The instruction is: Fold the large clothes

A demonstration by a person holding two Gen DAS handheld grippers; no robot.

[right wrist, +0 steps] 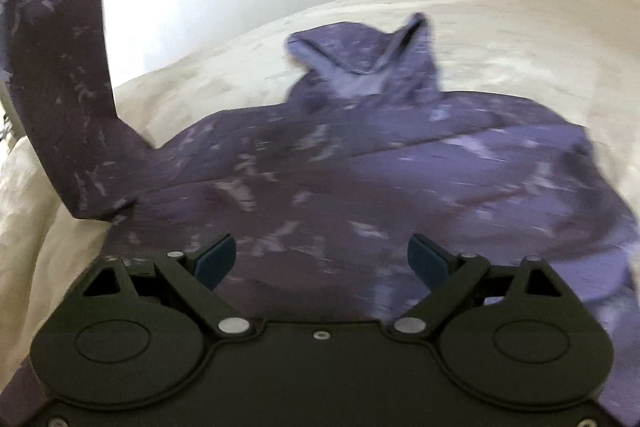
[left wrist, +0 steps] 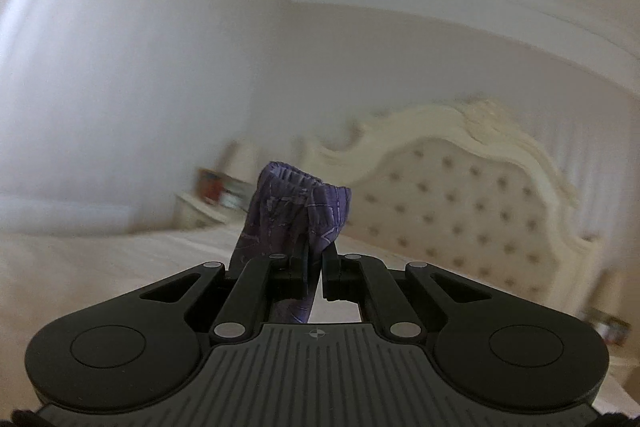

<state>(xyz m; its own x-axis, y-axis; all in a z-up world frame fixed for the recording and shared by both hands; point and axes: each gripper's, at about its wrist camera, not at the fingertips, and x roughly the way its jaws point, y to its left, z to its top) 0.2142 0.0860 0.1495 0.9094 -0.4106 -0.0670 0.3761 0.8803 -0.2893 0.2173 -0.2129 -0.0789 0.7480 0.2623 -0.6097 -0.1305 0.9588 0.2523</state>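
Our left gripper (left wrist: 316,267) pinches the sleeve cuff (left wrist: 304,203); only our right gripper (right wrist: 320,259), jaws wide, shows the hoodie (right wrist: 360,167) on the bed (right wrist: 520,27)

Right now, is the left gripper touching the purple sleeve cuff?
Touching: the left wrist view shows the left gripper shut on the purple sleeve cuff.

No legible text or labels
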